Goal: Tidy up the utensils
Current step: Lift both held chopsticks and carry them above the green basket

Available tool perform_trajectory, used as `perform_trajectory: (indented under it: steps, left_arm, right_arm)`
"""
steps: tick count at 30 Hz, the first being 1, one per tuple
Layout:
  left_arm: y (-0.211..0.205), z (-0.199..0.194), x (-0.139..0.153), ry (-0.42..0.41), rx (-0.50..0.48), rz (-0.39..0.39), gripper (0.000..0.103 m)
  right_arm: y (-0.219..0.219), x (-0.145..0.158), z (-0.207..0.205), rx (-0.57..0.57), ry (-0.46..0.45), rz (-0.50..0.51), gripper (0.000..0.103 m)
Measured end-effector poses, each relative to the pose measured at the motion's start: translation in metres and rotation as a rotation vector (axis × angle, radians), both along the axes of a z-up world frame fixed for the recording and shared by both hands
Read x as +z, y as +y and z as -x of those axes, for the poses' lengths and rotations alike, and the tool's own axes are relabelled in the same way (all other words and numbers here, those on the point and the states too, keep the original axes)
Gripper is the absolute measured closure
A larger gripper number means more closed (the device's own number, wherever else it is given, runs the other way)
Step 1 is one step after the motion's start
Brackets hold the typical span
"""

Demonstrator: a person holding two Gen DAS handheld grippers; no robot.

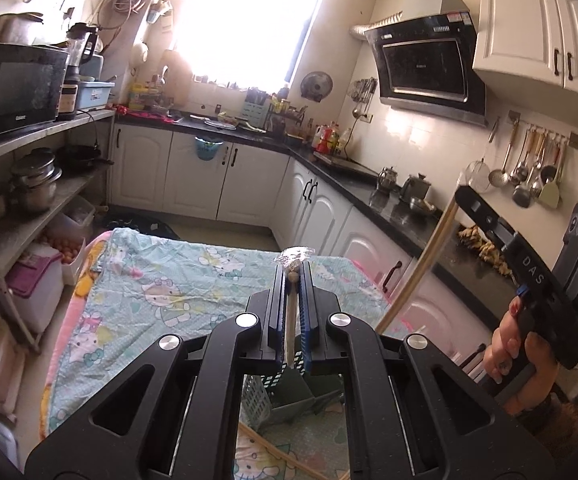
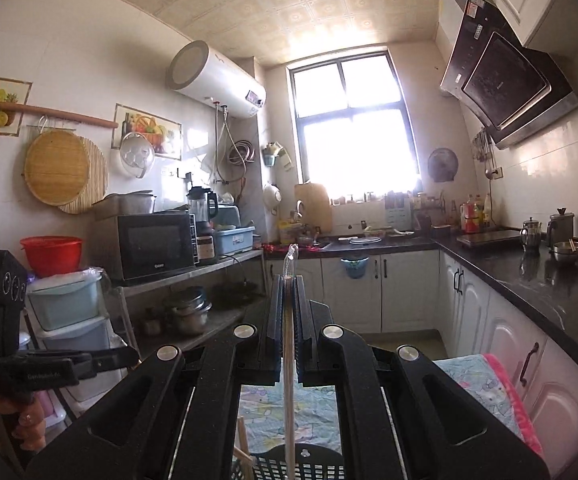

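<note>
- Utensils are in both claws: the left gripper (image 1: 294, 276) is closed on a pale wrapped utensil (image 1: 291, 320), its crinkled plastic tip poking just past the fingertips, and the right gripper (image 2: 287, 284) is clamped on a thin wrapped stick (image 2: 288, 380), probably a chopstick pair, running straight down between its jaws.
- Below and behind the left claw's fingers sits the slotted utensil basket (image 1: 255, 396), pale green with a darker compartment beside it; the right wrist view shows a dark perforated part of the same holder (image 2: 301, 466) right under its claw.
- Judging by this, the step in hand is lowering each held piece into a compartment, so each stick's lower end should line up over an opening before any release.
- Both claws point up and forward, away from the basket, so the lower ends are hard to see; tilting a wrist down would bring the target slot into view.
- Slippery wrapping could let a piece slide in the jaws, so keep the grip firm until the end is well inside.
- Loose wooden chopsticks (image 1: 285, 456) lie on the cartoon-print cloth (image 1: 161, 280) just beside the basket, near the left claw's base; avoid sweeping them off.
- Seen from the left claw, the right claw is off to the right and raised, well apart, so lowering one at a time looks safest.
- Beyond the cloth stand the white cabinets (image 1: 201, 176) and dark counter (image 2: 529, 276), clear of the work.
</note>
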State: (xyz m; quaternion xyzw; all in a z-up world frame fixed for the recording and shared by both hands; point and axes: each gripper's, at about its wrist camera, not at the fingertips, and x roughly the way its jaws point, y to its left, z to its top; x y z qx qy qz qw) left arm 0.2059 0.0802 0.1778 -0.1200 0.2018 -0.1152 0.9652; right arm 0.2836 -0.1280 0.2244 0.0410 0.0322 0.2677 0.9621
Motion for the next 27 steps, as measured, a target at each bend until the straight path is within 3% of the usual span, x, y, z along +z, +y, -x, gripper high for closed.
perform_trajectory:
  steps: [19,27]
  left_arm:
    - [-0.031,-0.020,-0.057,0.069,-0.019,-0.073,0.100]
    - [-0.034,-0.025,-0.076,0.103,-0.026,-0.067,0.100]
  right_arm:
    - [0.017,-0.072,-0.023,-0.026,0.048,0.025,0.098]
    - [0.021,-0.097,-0.032,-0.042,0.088,0.032,0.098]
